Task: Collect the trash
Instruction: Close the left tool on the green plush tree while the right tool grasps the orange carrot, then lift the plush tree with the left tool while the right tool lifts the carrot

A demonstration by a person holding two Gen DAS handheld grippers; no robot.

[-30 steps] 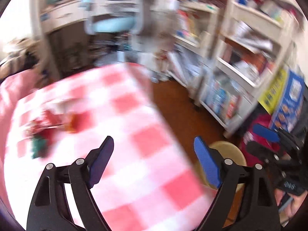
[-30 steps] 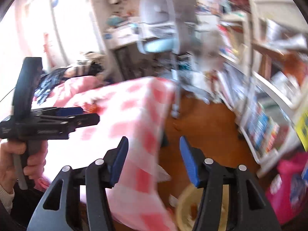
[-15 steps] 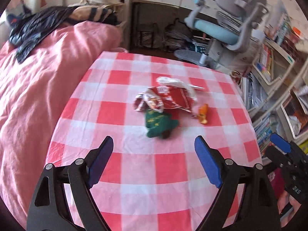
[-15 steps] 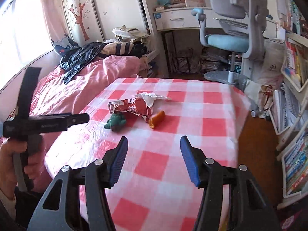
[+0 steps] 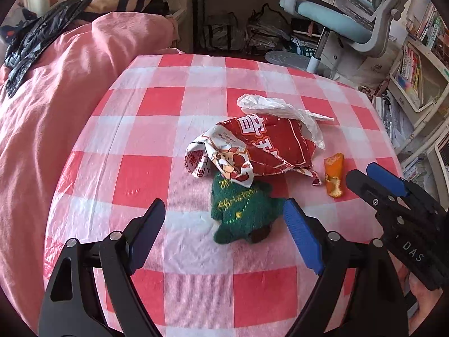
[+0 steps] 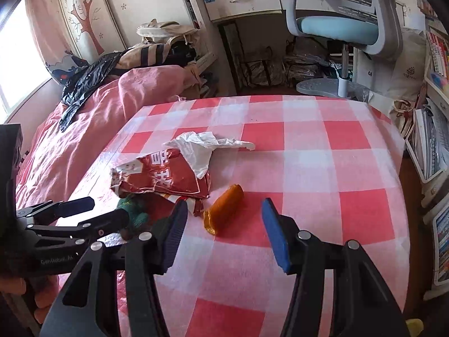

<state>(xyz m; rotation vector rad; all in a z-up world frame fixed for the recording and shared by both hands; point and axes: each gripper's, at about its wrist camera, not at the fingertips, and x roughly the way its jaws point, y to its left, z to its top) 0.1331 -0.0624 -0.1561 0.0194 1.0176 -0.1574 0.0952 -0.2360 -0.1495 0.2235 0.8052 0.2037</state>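
On the red-and-white checked table (image 5: 146,174) lies a crumpled red snack bag (image 5: 261,148), a white crumpled wrapper (image 5: 280,109) behind it, an orange peel piece (image 5: 334,174) to its right and a green plush toy (image 5: 241,210) in front. My left gripper (image 5: 224,230) is open, its jaws either side of the green toy, just short of it. My right gripper (image 6: 223,230) is open with the orange piece (image 6: 224,207) between its tips. The bag (image 6: 168,177) and wrapper (image 6: 202,148) also show in the right wrist view.
A bed with a pink quilt (image 5: 56,98) borders the table on the left. A blue-grey office chair (image 6: 345,31) and a desk stand beyond the far edge. Bookshelves (image 5: 415,78) line the right side.
Both grippers swung from the floor and shelves round to the table, then moved closer to the trash pile. Both stayed open.
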